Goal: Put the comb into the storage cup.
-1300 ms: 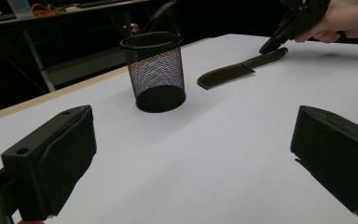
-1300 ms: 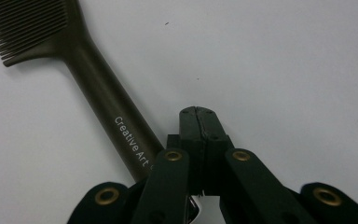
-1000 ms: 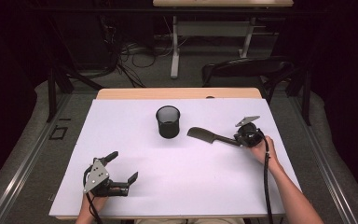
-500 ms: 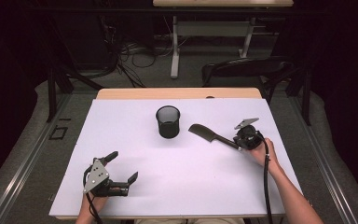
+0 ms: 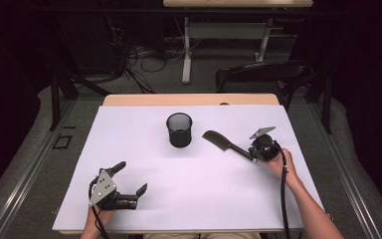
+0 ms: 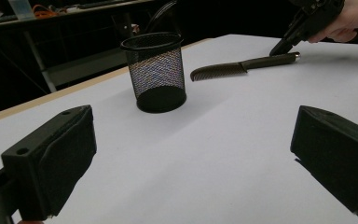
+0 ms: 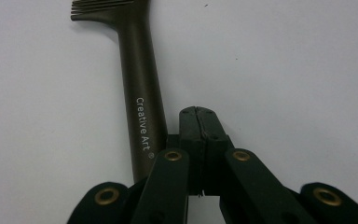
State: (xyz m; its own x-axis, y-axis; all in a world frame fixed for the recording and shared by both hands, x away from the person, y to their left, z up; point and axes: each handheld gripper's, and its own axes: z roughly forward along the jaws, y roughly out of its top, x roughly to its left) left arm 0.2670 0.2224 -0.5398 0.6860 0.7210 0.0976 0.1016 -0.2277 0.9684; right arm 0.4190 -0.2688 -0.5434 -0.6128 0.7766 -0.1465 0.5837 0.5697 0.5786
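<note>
Nudging the dark brown plastic comb (image 5: pixel 225 144) with my right gripper (image 7: pixel 198 112), jaws pressed together, empty; comb teeth have swung slightly toward twelve o'clock, comb not yet gripped.

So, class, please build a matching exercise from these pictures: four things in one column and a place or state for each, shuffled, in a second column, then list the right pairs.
Things:
1. mesh cup
2. comb
3. left gripper
4. right gripper

Places or states:
A. jaws pressed together, beside the comb's handle
B. upright near the middle of the white table
C. jaws wide apart, nothing between them
D. lying flat, right of the cup in the high view

Pairs: 1-B, 2-D, 3-C, 4-A
</note>
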